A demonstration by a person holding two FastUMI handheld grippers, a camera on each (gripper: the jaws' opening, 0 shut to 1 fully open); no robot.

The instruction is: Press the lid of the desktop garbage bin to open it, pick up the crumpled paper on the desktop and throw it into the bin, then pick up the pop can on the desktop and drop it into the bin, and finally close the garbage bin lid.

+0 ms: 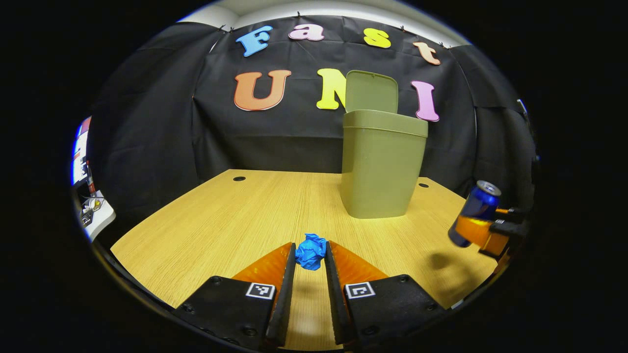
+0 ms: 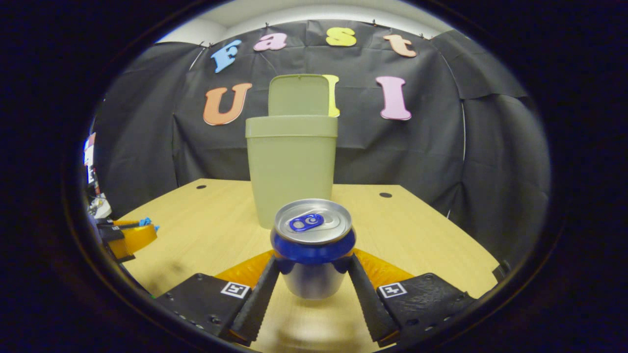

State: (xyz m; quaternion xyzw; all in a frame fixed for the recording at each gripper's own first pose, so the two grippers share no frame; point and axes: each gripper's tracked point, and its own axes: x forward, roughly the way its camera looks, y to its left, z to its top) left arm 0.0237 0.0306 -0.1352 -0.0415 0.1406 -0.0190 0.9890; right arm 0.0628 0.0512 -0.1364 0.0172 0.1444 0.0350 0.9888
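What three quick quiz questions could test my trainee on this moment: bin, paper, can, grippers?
1. True or false: the bin has its lid closed.
2. Which gripper holds the can? A) left B) right C) neither
3. Fill in: the blue paper sits between the fingers of the ____ gripper.

Key
1. False. The lid stands up behind the rim.
2. B. The right gripper grips the can, which is lifted off the table.
3. Left. The left gripper has closed on the paper.
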